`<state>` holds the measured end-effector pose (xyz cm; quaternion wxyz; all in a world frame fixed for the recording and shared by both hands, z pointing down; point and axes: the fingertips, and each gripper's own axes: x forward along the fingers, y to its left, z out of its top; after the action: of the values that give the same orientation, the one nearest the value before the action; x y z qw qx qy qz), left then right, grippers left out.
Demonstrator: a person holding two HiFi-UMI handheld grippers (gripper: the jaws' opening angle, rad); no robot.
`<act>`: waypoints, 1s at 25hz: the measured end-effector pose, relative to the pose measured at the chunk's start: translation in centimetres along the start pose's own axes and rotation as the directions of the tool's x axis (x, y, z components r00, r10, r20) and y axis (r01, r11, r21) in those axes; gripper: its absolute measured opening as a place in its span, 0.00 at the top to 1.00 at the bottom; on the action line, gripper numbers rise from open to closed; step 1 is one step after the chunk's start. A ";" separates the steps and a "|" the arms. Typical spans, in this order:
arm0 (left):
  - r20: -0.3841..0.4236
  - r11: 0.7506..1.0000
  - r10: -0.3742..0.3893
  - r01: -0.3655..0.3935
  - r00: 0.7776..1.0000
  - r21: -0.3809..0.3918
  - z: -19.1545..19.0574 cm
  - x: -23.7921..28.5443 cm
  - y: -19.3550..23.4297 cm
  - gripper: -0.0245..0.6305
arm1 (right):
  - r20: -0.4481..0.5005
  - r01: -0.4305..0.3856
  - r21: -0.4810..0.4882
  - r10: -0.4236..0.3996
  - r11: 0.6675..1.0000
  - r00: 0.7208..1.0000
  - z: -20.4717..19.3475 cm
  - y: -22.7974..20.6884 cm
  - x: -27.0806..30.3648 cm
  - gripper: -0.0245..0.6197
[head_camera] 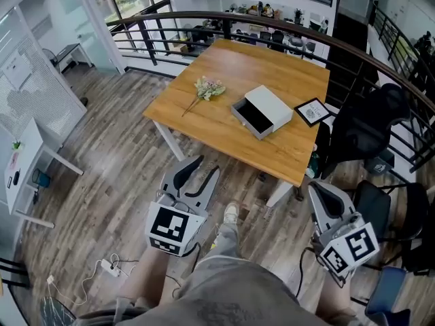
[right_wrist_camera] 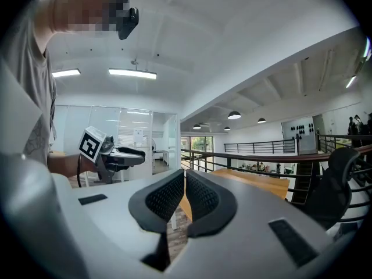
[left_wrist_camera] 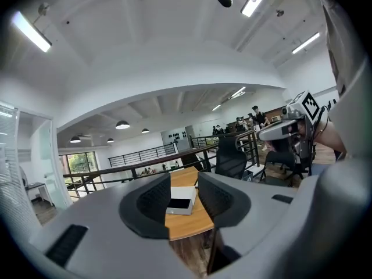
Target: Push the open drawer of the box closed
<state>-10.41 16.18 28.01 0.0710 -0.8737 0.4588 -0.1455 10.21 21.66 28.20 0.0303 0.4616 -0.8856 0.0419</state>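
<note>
A white box (head_camera: 262, 109) lies on the wooden table (head_camera: 224, 73), its dark drawer (head_camera: 253, 118) pulled out toward the near-left. Both grippers hang well short of the table, above the floor by my legs. My left gripper (head_camera: 202, 170) is open and empty; in the left gripper view the far-off box (left_wrist_camera: 181, 200) shows in the gap of the left gripper (left_wrist_camera: 183, 197). My right gripper (head_camera: 318, 187) is shut with nothing in it. In the right gripper view its pads (right_wrist_camera: 197, 196) meet, and the table (right_wrist_camera: 256, 182) lies beyond.
A sprig of flowers (head_camera: 207, 88) and a black framed card (head_camera: 314, 111) also lie on the table. Black office chairs (head_camera: 370, 124) stand at its right side, with a curved railing (head_camera: 272, 24) behind. A power strip (head_camera: 109, 269) lies on the floor at left.
</note>
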 end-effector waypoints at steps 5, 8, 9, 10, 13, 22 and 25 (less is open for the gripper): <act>-0.063 0.999 -0.033 0.033 0.997 -0.001 -2.9 4.7 2.3 0.71 | -0.053 0.017 0.008 -0.016 1.000 0.998 -1.7 -2.8 4.2 0.90; -0.107 0.998 -0.060 0.059 0.992 -0.008 -5.1 8.2 3.4 0.71 | -0.098 0.028 0.020 -0.026 0.999 0.995 -3.1 -4.9 7.0 0.90; -0.121 0.998 -0.067 0.067 0.990 -0.006 -5.8 9.5 4.0 0.71 | -0.111 0.031 0.024 -0.028 0.999 0.993 -3.5 -5.6 8.2 0.90; -0.135 0.997 -0.074 0.074 0.988 -0.002 -6.4 10.8 4.6 0.71 | -0.122 0.033 0.029 -0.029 0.999 0.992 -3.8 -6.3 9.5 0.90; -0.181 0.994 -0.106 0.106 0.978 -0.009 -8.4 14.7 6.6 0.71 | -0.162 0.045 0.045 -0.037 0.998 0.986 -4.5 -8.3 13.3 0.90; -0.346 0.972 -0.236 0.226 0.908 -0.069 -16.0 25.7 10.0 0.72 | -0.293 0.101 0.102 -0.067 0.990 0.954 -7.8 -14.3 23.2 0.90; -0.387 0.959 -0.281 0.269 0.878 -0.086 -18.6 28.7 10.3 0.72 | -0.333 0.125 0.115 -0.080 0.986 0.940 -9.2 -15.9 25.7 0.90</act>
<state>-9.02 -13.10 48.38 -0.0574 -0.8833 0.3372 -0.3206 8.69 -7.47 40.47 0.1477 0.4946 -0.8382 0.1759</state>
